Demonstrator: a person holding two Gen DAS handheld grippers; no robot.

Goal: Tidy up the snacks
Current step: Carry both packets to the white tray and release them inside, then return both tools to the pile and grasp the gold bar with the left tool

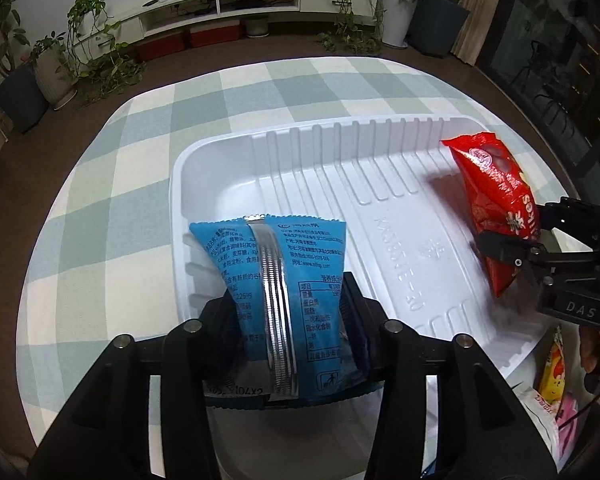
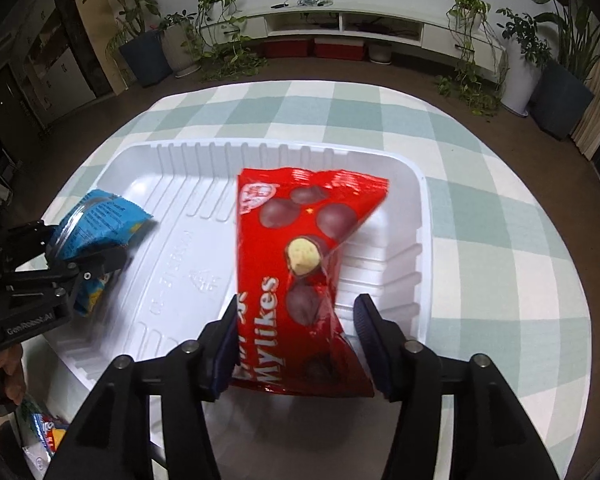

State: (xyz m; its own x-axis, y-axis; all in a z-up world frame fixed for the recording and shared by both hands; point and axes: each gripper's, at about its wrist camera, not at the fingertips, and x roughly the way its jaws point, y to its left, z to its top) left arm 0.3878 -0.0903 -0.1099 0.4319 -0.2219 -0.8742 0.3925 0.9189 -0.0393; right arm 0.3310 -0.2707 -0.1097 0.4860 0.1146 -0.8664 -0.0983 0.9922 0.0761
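A round counter (image 1: 148, 128) under a green-and-cream checked cloth is carrying everything; a wide white ribbed tray (image 1: 380, 168) is sitting on it and taking up most of its middle; both grippers are reaching down over this tray from the near side.

The left gripper (image 1: 288, 312) is working at the tray's left end; a blue snack packet (image 1: 276, 264) with a silver back seam is standing between its jaws, its top leaning toward the tray floor; the fingers are sitting close against the packet's sides, but whether they are pinching it or just flanking it I cannot tell.

The right gripper (image 2: 296, 344) is working at the tray's right end; a red bag (image 2: 300, 260) printed "Mylikes" with chocolate balls is hanging between its jaws over the tray floor; the jaws are standing spread, the left pad near the bag's edge and the right pad clear of it with a gap showing.

More small snack packets (image 1: 552, 376) are lying on the counter just beside the tray's near right corner, partly hidden.
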